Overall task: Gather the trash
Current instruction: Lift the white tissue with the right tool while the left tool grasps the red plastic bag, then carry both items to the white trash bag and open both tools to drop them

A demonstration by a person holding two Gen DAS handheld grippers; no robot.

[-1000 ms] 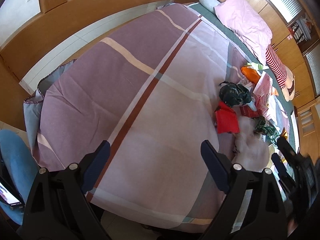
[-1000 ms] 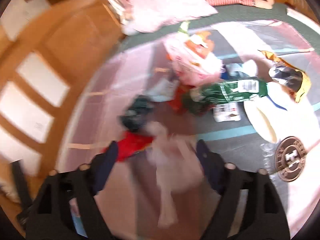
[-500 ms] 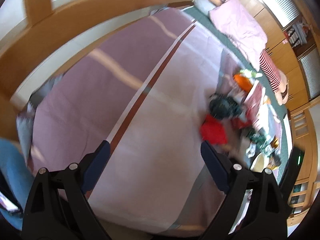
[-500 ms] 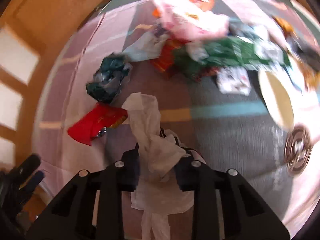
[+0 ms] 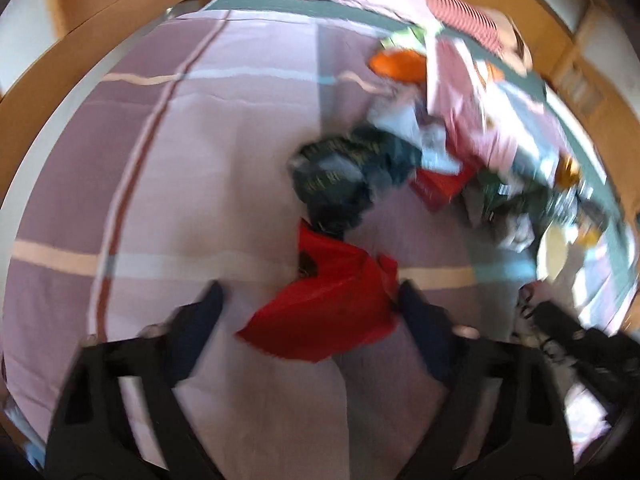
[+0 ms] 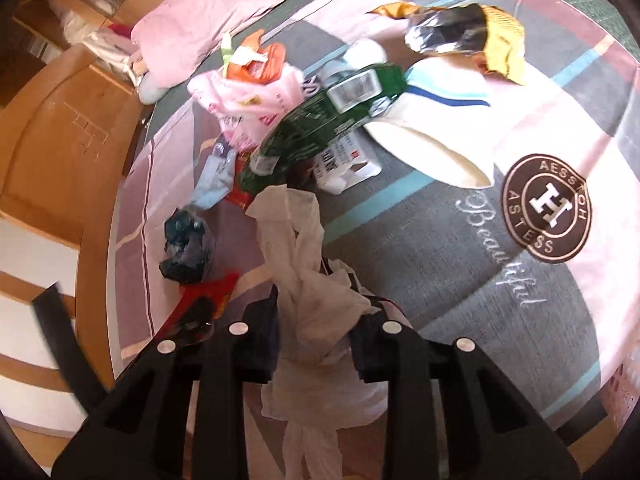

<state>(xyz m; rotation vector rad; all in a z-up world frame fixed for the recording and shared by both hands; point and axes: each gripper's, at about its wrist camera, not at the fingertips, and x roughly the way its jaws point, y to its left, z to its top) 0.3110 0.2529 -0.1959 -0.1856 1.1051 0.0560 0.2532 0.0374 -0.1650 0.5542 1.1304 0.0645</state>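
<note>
Trash lies in a heap on a striped bedspread (image 5: 200,160). My left gripper (image 5: 310,300) hovers just over a red wrapper (image 5: 332,304), which lies between its jaws; the jaws are closing and the pads do not press on it. Just beyond sits a crumpled dark green bag (image 5: 344,176). My right gripper (image 6: 316,320) is shut on a white plastic bag (image 6: 304,264) that bunches up between its fingers and hangs below them. To the left in the right wrist view lie the dark bag (image 6: 186,248) and the red wrapper (image 6: 208,288). The left wrist view is blurred.
Beyond the white bag lie a green packet (image 6: 320,128), a pink bag (image 6: 248,100), a white paper cup (image 6: 436,136) and a gold foil wrapper (image 6: 464,36). A pink pillow (image 6: 208,28) lies at the head of the bed. A wooden bed frame (image 6: 60,120) runs along the left.
My left gripper swung from the bare bedspread over to the trash, rolled, and now straddles the red wrapper with narrower jaws. My right gripper shut on the white bag and rolled with it.
</note>
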